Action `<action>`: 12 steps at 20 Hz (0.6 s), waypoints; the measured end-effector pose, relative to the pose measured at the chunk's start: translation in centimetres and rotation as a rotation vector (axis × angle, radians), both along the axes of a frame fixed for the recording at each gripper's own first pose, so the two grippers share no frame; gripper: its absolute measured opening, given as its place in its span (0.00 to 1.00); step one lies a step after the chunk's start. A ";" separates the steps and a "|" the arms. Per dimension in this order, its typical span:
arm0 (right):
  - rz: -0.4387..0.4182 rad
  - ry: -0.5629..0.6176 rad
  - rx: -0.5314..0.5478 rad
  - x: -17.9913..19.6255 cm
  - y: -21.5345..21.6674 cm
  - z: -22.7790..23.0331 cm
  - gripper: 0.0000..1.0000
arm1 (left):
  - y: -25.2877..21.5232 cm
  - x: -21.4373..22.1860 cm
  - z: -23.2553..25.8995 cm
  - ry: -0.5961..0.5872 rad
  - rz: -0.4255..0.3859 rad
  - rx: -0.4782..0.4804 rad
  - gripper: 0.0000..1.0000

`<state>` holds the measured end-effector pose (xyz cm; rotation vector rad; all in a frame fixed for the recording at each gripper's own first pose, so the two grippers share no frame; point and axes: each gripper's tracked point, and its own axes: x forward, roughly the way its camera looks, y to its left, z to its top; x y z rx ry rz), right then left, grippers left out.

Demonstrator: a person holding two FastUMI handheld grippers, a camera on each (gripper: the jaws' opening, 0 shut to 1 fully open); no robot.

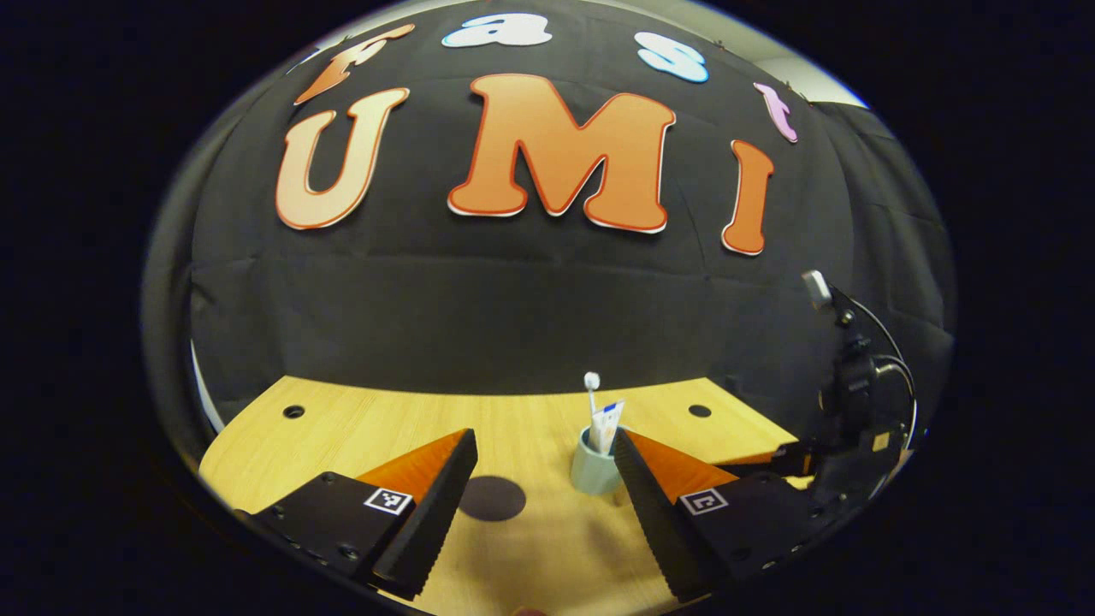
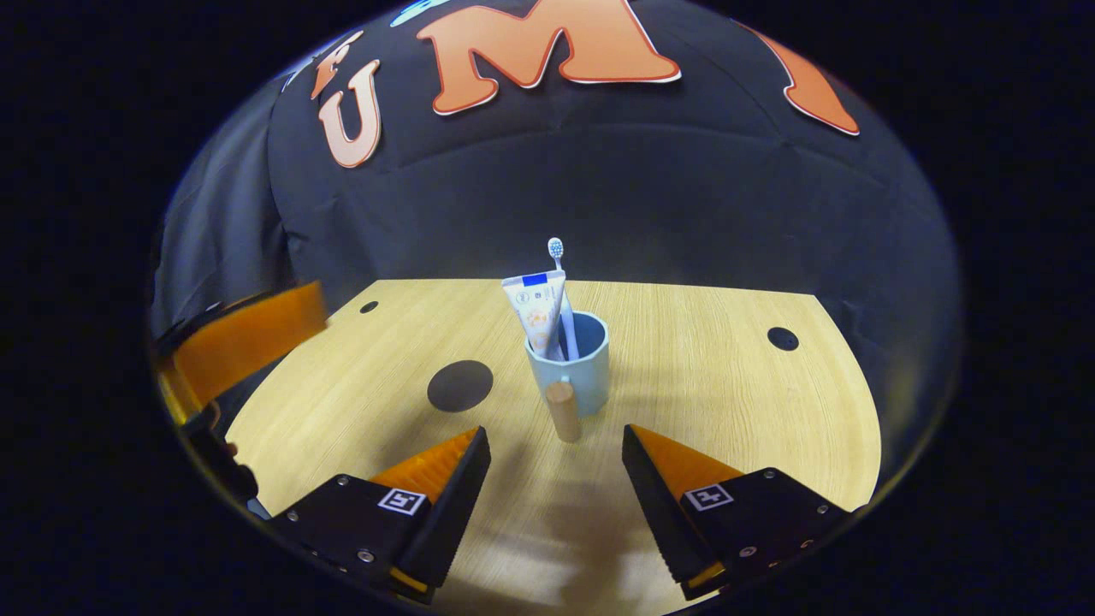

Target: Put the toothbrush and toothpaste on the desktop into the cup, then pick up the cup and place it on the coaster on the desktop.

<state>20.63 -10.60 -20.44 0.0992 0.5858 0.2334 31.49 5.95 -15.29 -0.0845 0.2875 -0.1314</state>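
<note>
**Cup loaded with toothbrush and toothpaste, standing off the coaster**

Seen in the right gripper view: a pale blue cup (image 2: 571, 366) upright near the middle of a light wooden worktop (image 2: 727, 402). Inside it, a toothpaste tube (image 2: 537, 310) standing on end, leaning slightly left, and just behind it a toothbrush (image 2: 558, 274) with its bristle head uppermost, above the tube's top edge. A wooden handle (image 2: 564, 411) on the cup's near side, pointing towards the camera. To the left of the cup, apart from it, a flat dark round coaster (image 2: 460, 385), bare. Right gripper (image 2: 556, 445) with fingers spread wide, nothing between them, hanging in front of the cup with the handle roughly centred in the gap and not touched. At the left edge, part of the other gripper, blurred.

Seen in the left gripper view: left gripper (image 1: 544, 447) likewise spread wide and holding nothing. Cup (image 1: 592, 469) farther off, just beside the inner edge of the right-hand finger, partly covered by it; whether touching, cannot tell. Toothbrush (image 1: 591, 387) and toothpaste tube (image 1: 607, 421) rising from it. Coaster (image 1: 492, 498) on the worktop (image 1: 342, 432) between the two fingers, left of the cup. At the far right, the other gripper's dark body with a cable.
</note>
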 end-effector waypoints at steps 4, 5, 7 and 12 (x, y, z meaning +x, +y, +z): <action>-0.009 0.030 -0.055 2.5 0.3 0.1 0.92 | 3.6 -2.9 0.6 0.031 0.061 0.043 0.97; -0.009 0.039 -0.063 3.0 0.4 -0.1 0.92 | 4.4 -3.8 0.3 0.048 0.071 0.050 0.98; -0.014 0.069 -0.075 3.8 0.8 -0.7 0.90 | 5.7 -5.4 0.1 0.075 0.086 0.067 0.97; -0.013 0.167 -0.111 5.5 1.7 -3.3 0.78 | 8.0 -8.6 -1.9 0.193 0.113 0.085 0.97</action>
